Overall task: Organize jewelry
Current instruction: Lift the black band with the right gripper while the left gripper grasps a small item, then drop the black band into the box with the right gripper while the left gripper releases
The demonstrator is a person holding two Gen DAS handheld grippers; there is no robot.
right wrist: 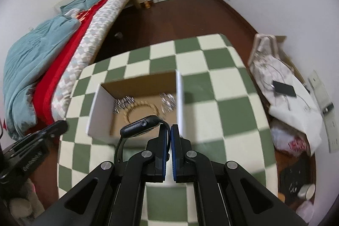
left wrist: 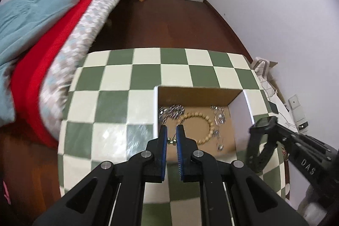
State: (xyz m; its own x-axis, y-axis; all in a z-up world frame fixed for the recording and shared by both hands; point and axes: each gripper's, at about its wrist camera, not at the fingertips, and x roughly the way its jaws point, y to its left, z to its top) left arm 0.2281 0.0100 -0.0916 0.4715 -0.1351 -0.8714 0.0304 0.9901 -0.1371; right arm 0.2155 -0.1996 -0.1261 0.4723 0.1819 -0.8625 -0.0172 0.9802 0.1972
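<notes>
On the side of the right gripper [left wrist: 262, 126], as it is being seen from the left wrist view, the letters "DAS" are being shown in pale print; no other writing can be read. A black watch [right wrist: 141, 127] is being gripped by its strap between the clenched fingers [right wrist: 163, 141] of the right gripper [right wrist: 170, 127], with the watch face being held out toward 10 o'clock of the fingertips, above the near edge of the cardboard box [right wrist: 135, 79]. The left gripper [left wrist: 171, 128] is being held with its fingers [left wrist: 163, 141] slightly parted and nothing visibly between them; small gold earrings [left wrist: 171, 142] are lying in the gap, seemingly below on the box floor. A wooden bead bracelet [left wrist: 200, 128] is lying at 1 o'clock of the left fingertips, and silver chains [left wrist: 171, 111] are lying at 12 o'clock. Both grippers are being angled downward over the box [left wrist: 199, 94], which is resting on the green-and-cream checkered counter [left wrist: 118, 82]. A bed [left wrist: 42, 35] is being seen at 10 o'clock.
</notes>
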